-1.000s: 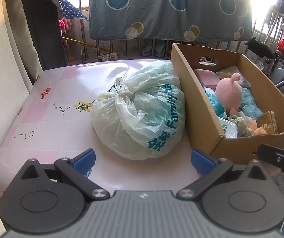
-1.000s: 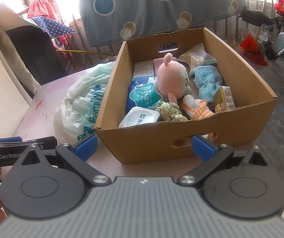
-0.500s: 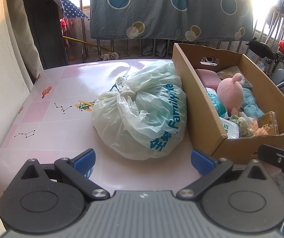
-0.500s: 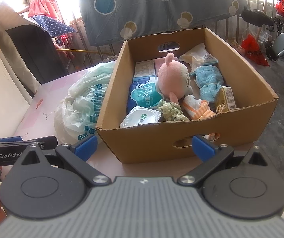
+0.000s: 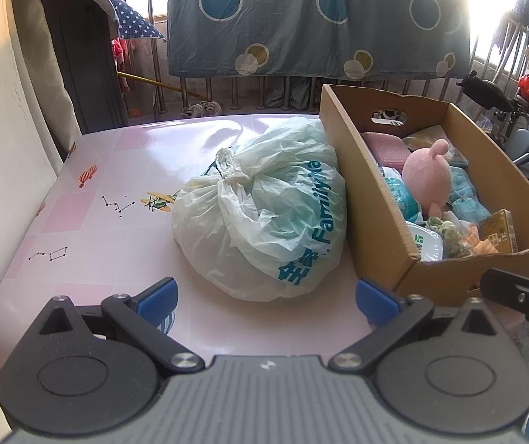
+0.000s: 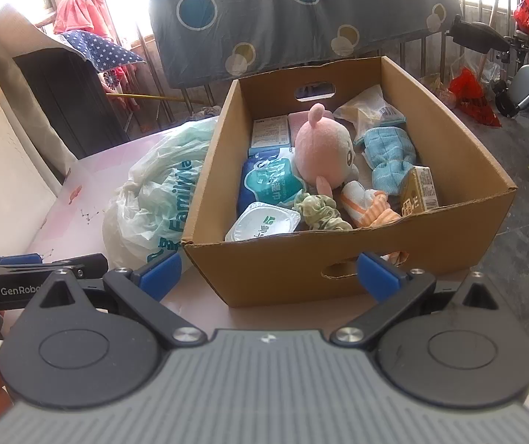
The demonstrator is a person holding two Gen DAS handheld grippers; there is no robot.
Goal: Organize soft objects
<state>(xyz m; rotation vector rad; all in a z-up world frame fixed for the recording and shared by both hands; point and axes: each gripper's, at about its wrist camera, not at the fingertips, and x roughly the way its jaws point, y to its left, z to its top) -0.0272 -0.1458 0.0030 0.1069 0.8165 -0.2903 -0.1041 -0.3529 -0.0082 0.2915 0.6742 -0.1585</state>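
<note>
Currently, both grippers hover low over the near edge of the pink surface, jaws spread wide and empty. The left gripper faces a knotted white plastic bag printed with teal lettering; the bag lies on the surface and presses against the left wall of the cardboard box. The right gripper faces the near wall of that box, just in front of its handle cut-out.

Box contents, as seen from the right wrist view:
- pink plush toy, centre, lying on its side;
- blue cloth, to the right of the toy;
- green scrunchie, against the near wall;
- white-and-orange striped soft item, beside the scrunchie;
- teal tissue pack, left of the toy;
- sealed white cup, near-left corner;
- small drink carton, near-right side.

Compared with the frame one second earlier, the left wrist view has shifted slightly: bag and box sit a little further right and lower in view. The right wrist view shows the box marginally further right. No object has changed position on the surface, and both grippers remain released.
</note>
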